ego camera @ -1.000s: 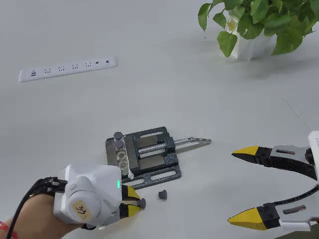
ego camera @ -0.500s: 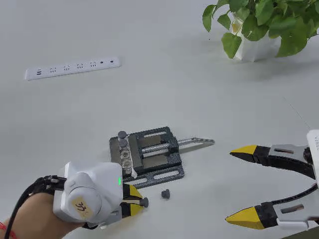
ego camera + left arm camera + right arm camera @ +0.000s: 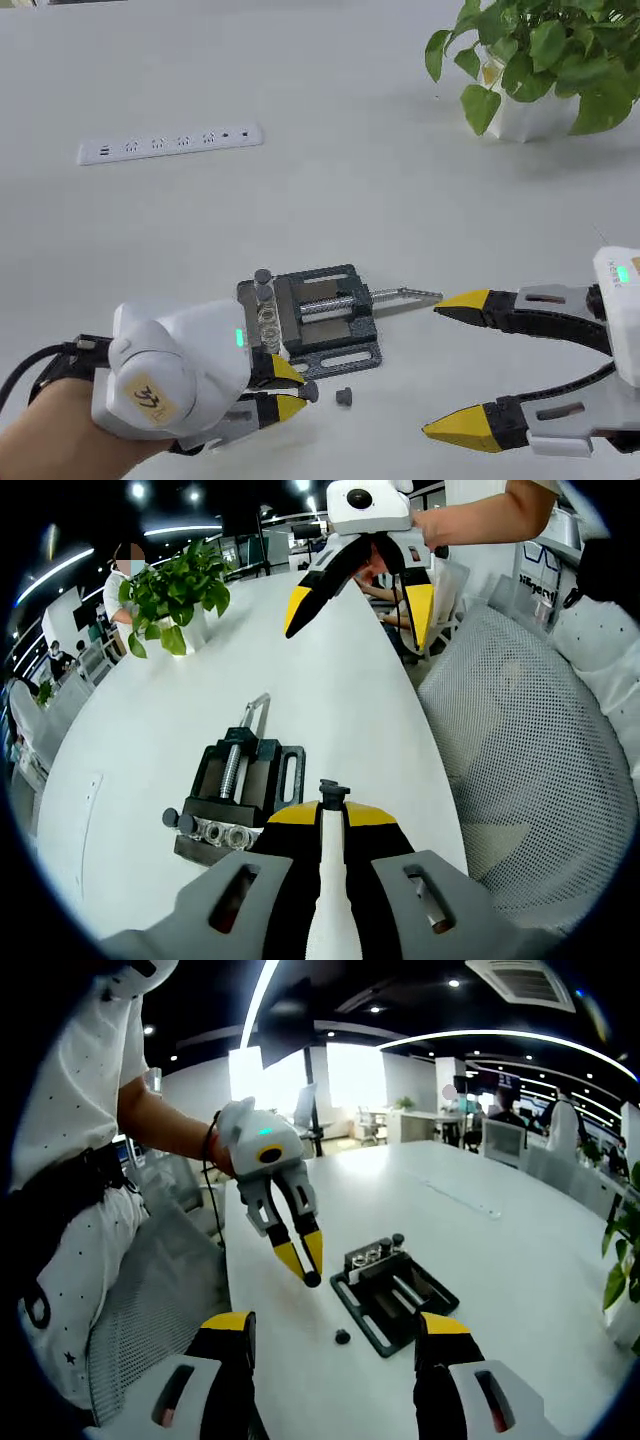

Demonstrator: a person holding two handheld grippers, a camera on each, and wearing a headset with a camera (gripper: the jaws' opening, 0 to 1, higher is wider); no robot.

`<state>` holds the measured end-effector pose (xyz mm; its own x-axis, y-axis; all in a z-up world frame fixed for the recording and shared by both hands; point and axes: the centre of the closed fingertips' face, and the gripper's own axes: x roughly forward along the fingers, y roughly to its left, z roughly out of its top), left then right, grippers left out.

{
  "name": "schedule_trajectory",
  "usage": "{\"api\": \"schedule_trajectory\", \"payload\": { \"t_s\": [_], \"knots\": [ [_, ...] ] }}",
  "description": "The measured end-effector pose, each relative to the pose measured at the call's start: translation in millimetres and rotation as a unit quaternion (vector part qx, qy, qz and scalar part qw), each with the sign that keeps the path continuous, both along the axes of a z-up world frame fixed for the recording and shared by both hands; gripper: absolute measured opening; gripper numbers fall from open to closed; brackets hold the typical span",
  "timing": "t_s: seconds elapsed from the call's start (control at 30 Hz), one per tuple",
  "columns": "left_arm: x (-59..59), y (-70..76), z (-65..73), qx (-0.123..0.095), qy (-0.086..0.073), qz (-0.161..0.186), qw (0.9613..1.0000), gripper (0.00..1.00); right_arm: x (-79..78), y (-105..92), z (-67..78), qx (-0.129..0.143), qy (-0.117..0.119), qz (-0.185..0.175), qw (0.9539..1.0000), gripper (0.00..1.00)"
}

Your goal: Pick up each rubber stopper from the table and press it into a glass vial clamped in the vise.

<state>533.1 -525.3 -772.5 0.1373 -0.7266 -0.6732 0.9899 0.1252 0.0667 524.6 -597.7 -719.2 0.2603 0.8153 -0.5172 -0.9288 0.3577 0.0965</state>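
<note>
Stopper (image 3: 311, 391) (partly hidden) pinched in left gripper (image 3: 302, 390).

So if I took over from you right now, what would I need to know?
Left claw: shut on a rubber stopper, beside the vise.
Right claw: open, empty, right of the vise.
Two far vials are stoppered; the nearer vials look open.
One loose stopper lies on the table.
Left to do: press in both stoppers.
</note>
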Motion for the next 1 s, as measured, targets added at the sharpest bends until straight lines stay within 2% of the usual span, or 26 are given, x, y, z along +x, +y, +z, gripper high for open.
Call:
{"api": "schedule_trajectory", "payload": {
  "t_s": [0.2, 0.37, 0.53, 1.0],
  "knots": [
    [-3.9, 0.5, 25.4, -0.016, 0.004, 0.022, 0.9996, 0.04, -2.1, 26.9, 17.2, 0.005, -0.013, 0.035, 0.9993, 0.54],
    [-8.8, 3.8, 37.6, -0.019, 0.000, 0.033, 0.9993, 0.04, -4.4, 45.4, 24.7, 0.007, -0.019, 0.059, 0.9980, 0.46],
    [-14.0, 6.5, 51.0, -0.033, 0.005, 0.049, 0.9982, 0.04, -10.3, 60.5, 25.5, 0.003, -0.019, 0.085, 0.9962, 0.39],
    [-27.0, 10.6, 68.5, -0.048, -0.001, 0.063, 0.9969, 0.04, -26.8, 84.7, 24.2, -0.009, -0.015, 0.142, 0.9897, 0.22]
  ]
}}
